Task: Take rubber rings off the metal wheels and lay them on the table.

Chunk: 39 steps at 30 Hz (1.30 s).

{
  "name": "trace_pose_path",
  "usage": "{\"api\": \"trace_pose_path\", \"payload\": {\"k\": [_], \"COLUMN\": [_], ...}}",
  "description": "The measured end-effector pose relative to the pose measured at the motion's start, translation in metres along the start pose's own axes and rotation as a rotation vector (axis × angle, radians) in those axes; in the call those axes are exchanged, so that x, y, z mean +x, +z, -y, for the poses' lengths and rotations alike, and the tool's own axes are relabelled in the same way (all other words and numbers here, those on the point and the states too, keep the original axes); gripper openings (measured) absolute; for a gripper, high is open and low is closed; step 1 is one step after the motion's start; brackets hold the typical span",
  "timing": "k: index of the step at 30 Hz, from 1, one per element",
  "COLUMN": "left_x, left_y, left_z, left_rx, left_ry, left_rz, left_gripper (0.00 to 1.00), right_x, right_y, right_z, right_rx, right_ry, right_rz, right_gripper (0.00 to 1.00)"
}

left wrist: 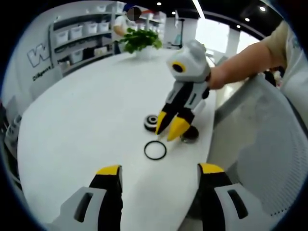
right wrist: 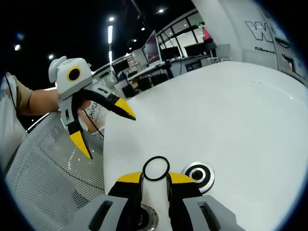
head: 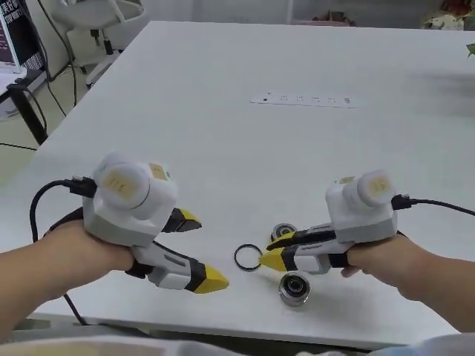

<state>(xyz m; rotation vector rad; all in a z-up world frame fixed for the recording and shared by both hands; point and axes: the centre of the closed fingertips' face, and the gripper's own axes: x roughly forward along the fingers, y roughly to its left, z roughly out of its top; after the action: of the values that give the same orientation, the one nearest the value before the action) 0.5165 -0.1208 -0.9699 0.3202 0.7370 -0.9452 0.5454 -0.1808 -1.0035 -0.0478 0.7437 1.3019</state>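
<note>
A loose black rubber ring (head: 247, 257) lies flat on the white table (head: 223, 133), just ahead of my right gripper (head: 274, 250). That gripper's yellow jaws stand a narrow gap apart with nothing between them. In the right gripper view the ring (right wrist: 155, 168) sits right at the tips of the right gripper (right wrist: 155, 179). One metal wheel (head: 283, 231) rests behind those jaws and a second wheel (head: 295, 288) in front of them. My left gripper (head: 200, 248) hovers wide open and empty left of the ring (left wrist: 155, 150).
A flush socket strip (head: 304, 99) is set into the table farther back. The table's front edge (head: 223, 330) runs close below both grippers. A mesh chair (left wrist: 260, 144) stands by that edge. A potted plant (left wrist: 139, 38) sits at the far end.
</note>
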Motion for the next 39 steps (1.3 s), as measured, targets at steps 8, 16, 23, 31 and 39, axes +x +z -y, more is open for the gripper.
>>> {"api": "trace_pose_path", "payload": {"k": [8,16,23,31,39], "left_x": [-0.001,0.004,0.010,0.019,0.030], "left_y": [0.005,0.013,0.016,0.024,0.029], "left_z": [-0.002,-0.006,-0.009,-0.014,-0.015], "left_rx": [0.007,0.023,0.032,0.031,0.039], "left_ry": [0.003,-0.001,-0.005,-0.004,-0.011], "left_rz": [0.000,0.000,-0.004,0.002,0.000], "left_gripper": [0.64,0.62,0.61,0.58,0.55], "right_x": [-0.015,-0.031,-0.044,-0.051,-0.048], "right_y": [0.007,0.011,0.010,0.006,-0.002], "right_z": [0.005,0.009,0.017,0.028,0.035], "right_rx": [0.010,0.016,0.021,0.020,-0.007], "right_ry": [-0.021,-0.048,-0.075,-0.102,-0.115], "right_rz": [0.040,0.073,0.094,0.106,0.087], "right_gripper": [0.17,0.18,0.19,0.20,0.22]}}
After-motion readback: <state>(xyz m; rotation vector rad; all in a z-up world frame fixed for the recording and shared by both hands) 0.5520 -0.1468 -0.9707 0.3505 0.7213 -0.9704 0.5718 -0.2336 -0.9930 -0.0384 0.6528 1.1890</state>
